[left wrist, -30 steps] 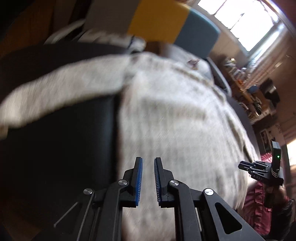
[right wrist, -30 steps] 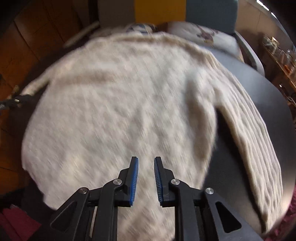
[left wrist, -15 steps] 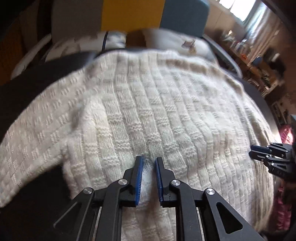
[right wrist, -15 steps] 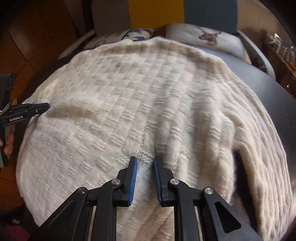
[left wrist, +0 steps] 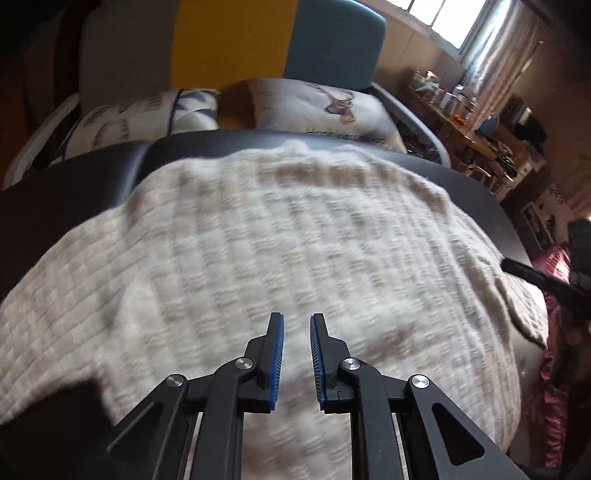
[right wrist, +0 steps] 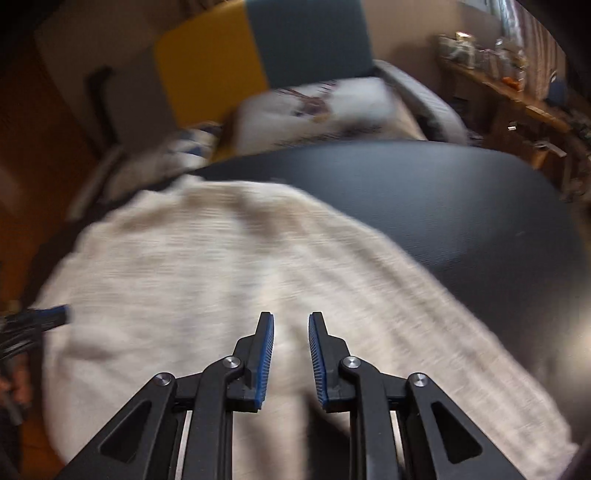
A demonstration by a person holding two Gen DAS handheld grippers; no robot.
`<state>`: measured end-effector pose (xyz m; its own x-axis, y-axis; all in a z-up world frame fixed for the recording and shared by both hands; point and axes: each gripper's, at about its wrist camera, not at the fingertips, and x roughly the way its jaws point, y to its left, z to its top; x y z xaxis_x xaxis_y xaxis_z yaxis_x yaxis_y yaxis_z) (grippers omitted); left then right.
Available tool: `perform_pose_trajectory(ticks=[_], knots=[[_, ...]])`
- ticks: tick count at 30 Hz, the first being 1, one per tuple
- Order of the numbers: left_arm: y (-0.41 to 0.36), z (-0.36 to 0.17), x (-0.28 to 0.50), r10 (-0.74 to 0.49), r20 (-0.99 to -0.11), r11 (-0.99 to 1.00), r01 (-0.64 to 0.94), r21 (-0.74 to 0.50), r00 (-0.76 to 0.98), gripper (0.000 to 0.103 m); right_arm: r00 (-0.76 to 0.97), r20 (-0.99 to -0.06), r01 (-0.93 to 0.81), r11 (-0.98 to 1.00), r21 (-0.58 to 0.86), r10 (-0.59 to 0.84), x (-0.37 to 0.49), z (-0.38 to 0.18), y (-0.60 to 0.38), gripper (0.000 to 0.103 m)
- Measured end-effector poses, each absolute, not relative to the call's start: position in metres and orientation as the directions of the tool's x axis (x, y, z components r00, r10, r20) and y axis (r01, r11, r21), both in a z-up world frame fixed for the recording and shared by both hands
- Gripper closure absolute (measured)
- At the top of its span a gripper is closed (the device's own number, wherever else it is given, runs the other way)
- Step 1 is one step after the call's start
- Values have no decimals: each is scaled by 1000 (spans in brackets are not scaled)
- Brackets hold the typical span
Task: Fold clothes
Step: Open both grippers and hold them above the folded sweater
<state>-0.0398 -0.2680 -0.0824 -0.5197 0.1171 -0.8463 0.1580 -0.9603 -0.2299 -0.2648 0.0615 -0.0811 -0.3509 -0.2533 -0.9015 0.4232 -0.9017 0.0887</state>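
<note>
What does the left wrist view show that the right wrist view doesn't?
Only the left wrist view shows the window and the pink fabric at the far right. Only the right wrist view shows a wide bare stretch of the black table beside the cream sweater. Both show the sweater, the deer cushion, the shelf clutter, and each hand-held gripper, left and right, open over the knit.

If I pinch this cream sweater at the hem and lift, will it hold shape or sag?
Likely sag: the sweater drapes limply over the dark table. Its thick chunky knit suggests some weight, so it may stretch. The textured weave probably grips the ridged pads well.
</note>
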Motion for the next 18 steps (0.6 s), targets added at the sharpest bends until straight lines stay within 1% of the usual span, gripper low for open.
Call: perform_pose_trajectory(ticks=[1, 2, 5, 7, 8, 10, 12, 14, 15, 16, 17, 18], knots=[[-259, -83, -45, 112, -855, -968, 140, -209, -507, 88, -346, -920, 406, -913, 31, -185, -273, -91, 65, 84], [-250, -87, -47, 96, -867, -976, 124, -178, -489, 88, -357, -920, 409, -913, 3, -163, -276, -96, 69, 84], [-237, -114, -48, 56, -917, -990, 97, -102, -395, 88, -409, -903, 417, -907, -57, -131, -285, -103, 81, 84], [-238, -116, -41, 59, -904, -991, 82, -104, -423, 88, -402, -905, 395, -918, -33, -140, -291, -99, 86, 84], [-239, -114, -40, 66, -905, -992, 74, -107, -420, 88, -393, -905, 385, -923, -4, -160, -293, -95, 87, 84], [-245, -106, -42, 106, -899, -987, 67, -148, -426, 88, -400, -874, 434, -897, 84, -276, -293, -78, 78, 83], [-253, -92, -52, 150, -875, -979, 54, -197, -461, 88, -352, -838, 511, -836, 202, -418, -297, -64, 59, 81], [-261, -77, -68, 174, -850, -973, 49, -227, -498, 88, -282, -800, 573, -761, 302, -530, -308, -55, 34, 80], [-266, -70, -80, 172, -838, -973, 44, -227, -518, 87, -243, -786, 594, -728, 342, -568, -314, -54, 22, 80], [-269, -63, -94, 167, -828, -976, 31, -217, -536, 86, -218, -787, 611, -709, 352, -578, -321, -54, 11, 77], [-272, -57, -109, 162, -818, -979, 16, -204, -552, 83, -195, -791, 628, -693, 354, -580, -329, -55, 1, 75], [-272, -53, -121, 153, -814, -983, 0, -185, -561, 79, -183, -803, 645, -686, 338, -567, -331, -58, -11, 75]])
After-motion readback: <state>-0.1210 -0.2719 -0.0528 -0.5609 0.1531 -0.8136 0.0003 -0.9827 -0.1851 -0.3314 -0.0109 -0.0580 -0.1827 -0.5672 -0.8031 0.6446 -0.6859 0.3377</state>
